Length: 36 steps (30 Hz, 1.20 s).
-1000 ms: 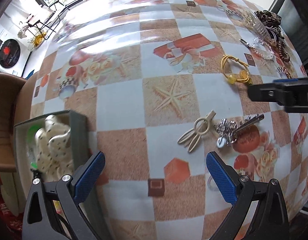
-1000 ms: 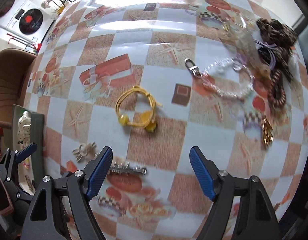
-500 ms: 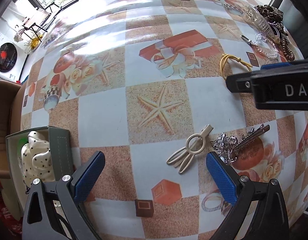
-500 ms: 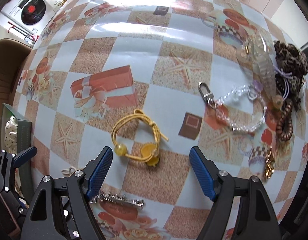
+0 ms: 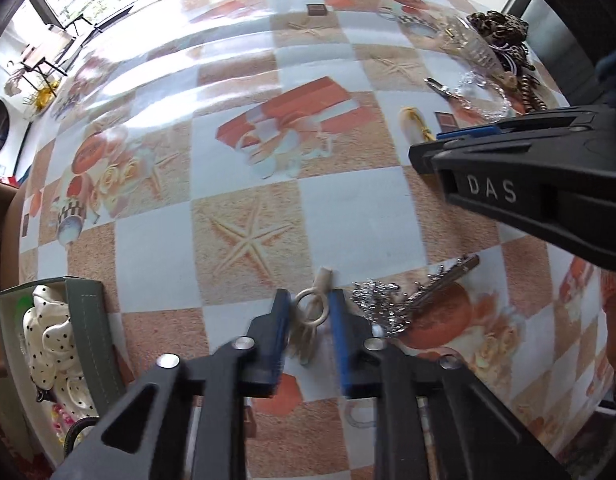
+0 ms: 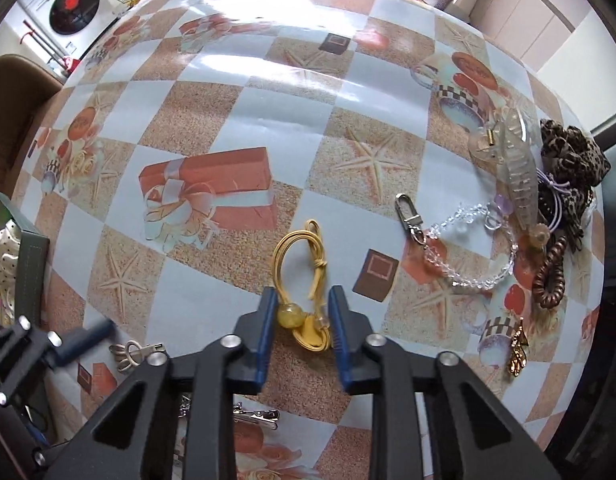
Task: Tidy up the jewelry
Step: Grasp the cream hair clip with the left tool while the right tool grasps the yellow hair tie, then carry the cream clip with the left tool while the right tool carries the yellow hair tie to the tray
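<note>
Left gripper (image 5: 309, 312): being closed around the cream hair clip (image 5: 312, 312).
Right gripper (image 6: 302, 312): being closed around the yellow cord bracelet (image 6: 304, 280).
Risk: the thin cord could be missed and left flat on the table (image 6: 236, 120).

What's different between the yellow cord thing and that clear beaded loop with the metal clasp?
The yellow cord is a thin opaque loop with a few yellow beads; the beaded loop is clear beads all the way round, ending in a silver clasp. The cord lies between the closing fingers of the right gripper; the beaded loop lies untouched, off to its right beside the clear hair claw. Both rest flat on the tablecloth.
</note>
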Motion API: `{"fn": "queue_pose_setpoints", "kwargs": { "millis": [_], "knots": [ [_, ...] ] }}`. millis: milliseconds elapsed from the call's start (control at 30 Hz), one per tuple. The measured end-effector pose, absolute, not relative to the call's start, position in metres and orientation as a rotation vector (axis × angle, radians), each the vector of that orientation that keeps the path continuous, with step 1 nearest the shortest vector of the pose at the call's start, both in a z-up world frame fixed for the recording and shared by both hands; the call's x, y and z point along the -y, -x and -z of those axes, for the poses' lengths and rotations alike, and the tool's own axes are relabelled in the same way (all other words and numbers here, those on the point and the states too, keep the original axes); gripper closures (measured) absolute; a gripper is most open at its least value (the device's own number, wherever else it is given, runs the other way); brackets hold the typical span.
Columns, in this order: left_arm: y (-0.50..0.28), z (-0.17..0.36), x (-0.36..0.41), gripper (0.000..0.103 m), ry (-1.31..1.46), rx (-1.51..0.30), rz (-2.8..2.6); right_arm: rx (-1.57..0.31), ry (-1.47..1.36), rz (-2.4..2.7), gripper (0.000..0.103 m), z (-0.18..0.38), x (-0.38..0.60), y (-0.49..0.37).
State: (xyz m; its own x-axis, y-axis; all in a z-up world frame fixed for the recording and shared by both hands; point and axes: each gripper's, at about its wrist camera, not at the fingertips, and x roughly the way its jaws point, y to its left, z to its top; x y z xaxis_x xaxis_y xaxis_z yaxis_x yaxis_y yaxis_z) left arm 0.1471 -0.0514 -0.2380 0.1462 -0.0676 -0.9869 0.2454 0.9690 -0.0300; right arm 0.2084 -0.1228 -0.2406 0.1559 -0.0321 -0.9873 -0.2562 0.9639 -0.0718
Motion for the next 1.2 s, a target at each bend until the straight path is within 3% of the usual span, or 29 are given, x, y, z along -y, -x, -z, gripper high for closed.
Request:
{"fn": "queue_pose_setpoints", "kwargs": {
  "millis": [633,1200],
  "knots": [
    [-0.108,0.182,0.011,0.081,0.034,-1.353,0.182,-1.432,-0.031,-0.172,0.087,0.197,0.181,-0.166],
    [-0.049,0.145,-0.034,0.081,0.051,-1.289,0.159,-1.447,-0.066,-0.208,0.087,0.173,0.153,-0.099]
  ]
}}
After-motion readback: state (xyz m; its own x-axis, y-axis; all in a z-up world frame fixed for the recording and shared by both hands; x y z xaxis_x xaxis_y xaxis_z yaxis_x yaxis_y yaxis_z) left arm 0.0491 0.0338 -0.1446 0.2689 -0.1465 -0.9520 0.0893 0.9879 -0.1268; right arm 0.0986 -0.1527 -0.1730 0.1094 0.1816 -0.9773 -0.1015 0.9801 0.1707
